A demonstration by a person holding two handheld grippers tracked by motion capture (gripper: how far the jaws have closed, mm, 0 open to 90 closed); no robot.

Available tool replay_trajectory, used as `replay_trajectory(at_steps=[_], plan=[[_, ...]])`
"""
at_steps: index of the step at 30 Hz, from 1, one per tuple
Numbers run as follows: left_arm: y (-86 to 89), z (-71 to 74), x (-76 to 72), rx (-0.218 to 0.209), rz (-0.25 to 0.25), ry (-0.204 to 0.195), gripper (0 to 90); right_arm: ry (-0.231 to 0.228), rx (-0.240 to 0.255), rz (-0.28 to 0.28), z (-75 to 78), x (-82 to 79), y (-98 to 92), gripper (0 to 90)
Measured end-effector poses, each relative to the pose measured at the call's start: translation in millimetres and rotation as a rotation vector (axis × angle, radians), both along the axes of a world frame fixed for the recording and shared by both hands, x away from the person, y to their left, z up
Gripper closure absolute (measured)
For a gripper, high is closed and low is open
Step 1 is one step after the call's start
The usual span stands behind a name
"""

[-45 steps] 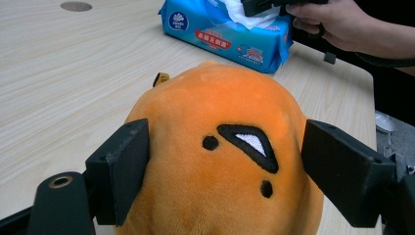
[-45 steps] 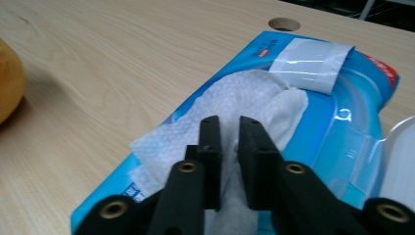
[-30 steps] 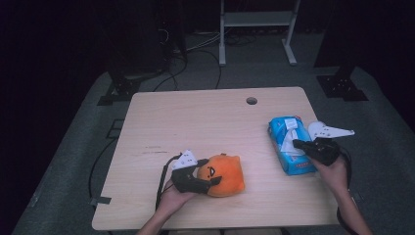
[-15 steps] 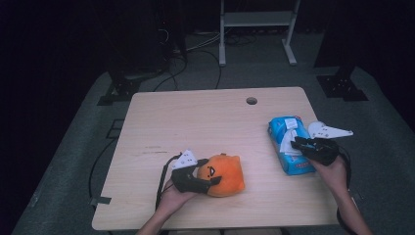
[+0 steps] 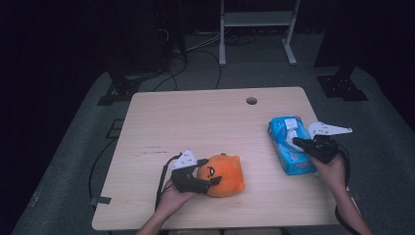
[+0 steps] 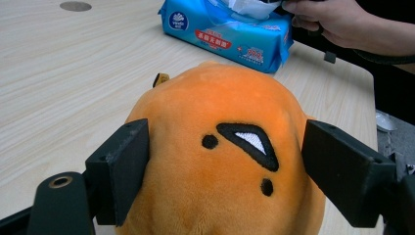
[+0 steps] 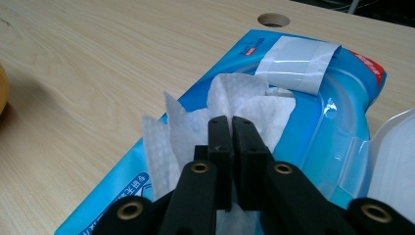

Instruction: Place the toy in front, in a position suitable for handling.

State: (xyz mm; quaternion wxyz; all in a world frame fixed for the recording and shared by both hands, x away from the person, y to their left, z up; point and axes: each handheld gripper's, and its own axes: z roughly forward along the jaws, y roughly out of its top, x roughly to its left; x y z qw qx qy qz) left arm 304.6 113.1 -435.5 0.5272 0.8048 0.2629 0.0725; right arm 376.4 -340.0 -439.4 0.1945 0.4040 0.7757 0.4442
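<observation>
Not much has shifted since a second ago: the right tongs (image 5: 299,143) have just been closing again after a quick loosening, with the white wipe (image 7: 230,110) between the jaws, and the hand nudged slightly over the pack. The left side hasn't budged.

High view: the left tongs (image 5: 209,181) sit against the orange plush (image 5: 225,175) near the front edge of the table (image 5: 195,122). The blue wipes pack (image 5: 289,144) lies near the right edge, well apart from the plush, with the right tongs on top of it.

Left gripper view: the jaws are clamped on both sides of the plush, grasping it, its stitched face pointing up. The pack sits farther back with the other hand (image 6: 337,22) on it.

Right gripper view: jaws clenched together, pinching the wipe sticking out of the pack's opening. The peeled-back sticker flap (image 7: 298,61) stands just beyond it.
</observation>
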Motion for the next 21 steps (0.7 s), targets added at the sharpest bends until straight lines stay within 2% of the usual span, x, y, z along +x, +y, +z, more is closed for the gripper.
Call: replay_trajectory(at_steps=[6, 11, 13, 14, 16, 21], plan=[[0.0, 0.1, 0.0, 0.0, -0.001, 0.0, 18.7, 0.015, -0.006, 0.003, 2.5, -0.7, 3.0, 88.5], [0.3, -0.1, 0.6, 0.0, -0.001, 0.0, 18.7, 0.024, 0.087, 0.033, 8.0, -6.7, 2.1, 88.9], [0.0, -0.4, 0.6, -0.001, 0.001, 0.0, 18.7, 0.028, 0.117, 0.051, 10.1, -9.5, 2.5, 88.9], [0.0, -0.4, 0.6, -0.001, 0.001, 0.0, 18.7, 0.028, 0.117, 0.051, 10.1, -9.5, 2.5, 88.9], [0.2, -0.5, 0.9, 0.0, 0.001, 0.001, 18.7, 0.029, 0.158, 0.08, 13.1, -14.8, 5.1, 88.9], [0.3, -1.1, 0.6, 0.002, -0.001, -0.004, 18.8, 0.014, 0.186, 0.119, 20.5, -27.2, 11.7, 89.1]])
